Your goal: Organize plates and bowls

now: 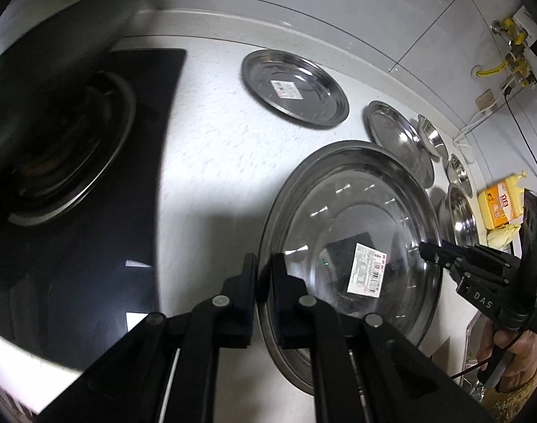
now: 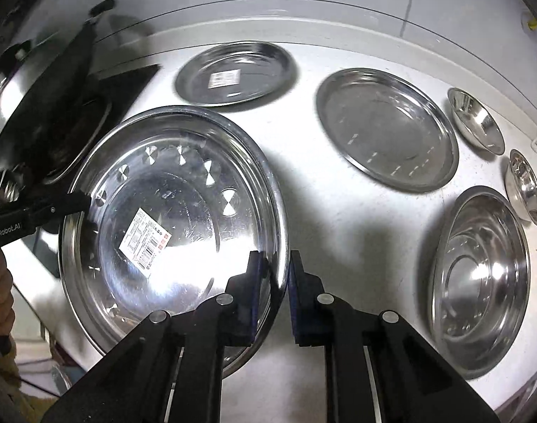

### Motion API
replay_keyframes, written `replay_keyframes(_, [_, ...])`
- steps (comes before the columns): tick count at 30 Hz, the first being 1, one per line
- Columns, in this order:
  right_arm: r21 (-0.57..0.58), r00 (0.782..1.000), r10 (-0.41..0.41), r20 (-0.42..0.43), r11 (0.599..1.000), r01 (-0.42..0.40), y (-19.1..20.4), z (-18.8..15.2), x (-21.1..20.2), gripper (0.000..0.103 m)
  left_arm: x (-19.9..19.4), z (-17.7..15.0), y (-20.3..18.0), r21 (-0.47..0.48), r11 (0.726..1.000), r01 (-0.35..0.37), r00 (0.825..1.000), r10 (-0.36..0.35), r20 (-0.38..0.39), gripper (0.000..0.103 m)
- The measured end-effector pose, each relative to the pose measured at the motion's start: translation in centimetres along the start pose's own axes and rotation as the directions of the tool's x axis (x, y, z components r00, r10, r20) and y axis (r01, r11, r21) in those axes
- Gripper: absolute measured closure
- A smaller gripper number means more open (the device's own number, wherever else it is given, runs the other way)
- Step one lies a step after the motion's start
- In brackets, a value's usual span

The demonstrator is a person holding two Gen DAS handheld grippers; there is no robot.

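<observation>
Large round stainless-steel basin gripped at opposite rims: left tongs and right tongs each nearly closed astride an edge, sharing its weight for lifting off the white table.

In the left wrist view the right gripper hides part of the large bowl's far rim, and its fingers overlap so their spacing cannot be judged. The stove is dark and cut off at the left edge. The bowl's label is too small to read, and the yellow packet is partly covered.
</observation>
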State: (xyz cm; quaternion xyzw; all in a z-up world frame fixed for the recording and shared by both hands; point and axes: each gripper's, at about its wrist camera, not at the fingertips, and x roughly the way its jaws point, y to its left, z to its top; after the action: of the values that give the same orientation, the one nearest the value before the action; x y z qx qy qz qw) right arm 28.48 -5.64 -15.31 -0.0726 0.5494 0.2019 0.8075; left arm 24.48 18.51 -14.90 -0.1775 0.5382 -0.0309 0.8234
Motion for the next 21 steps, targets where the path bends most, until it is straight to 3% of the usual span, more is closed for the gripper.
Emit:
replay_keyframes(9, [-0.084,0.998,0.063,-0.029,0.994,-0.065,2.5,-3.9,-0.8,0.090,-0.6,-4.5,1.7,-0.071,0.997,-0.043,0.999,0.041,-0.028,0.095])
replay_keyframes(21, [-0.060,0.995,0.062,-0.074,0.996,-0.066,2.3,-4.8,2.5,0.090,2.1,-5.8,2.0,-0.074,0.994,-0.080,0.994,0.074,-0.082,0.095])
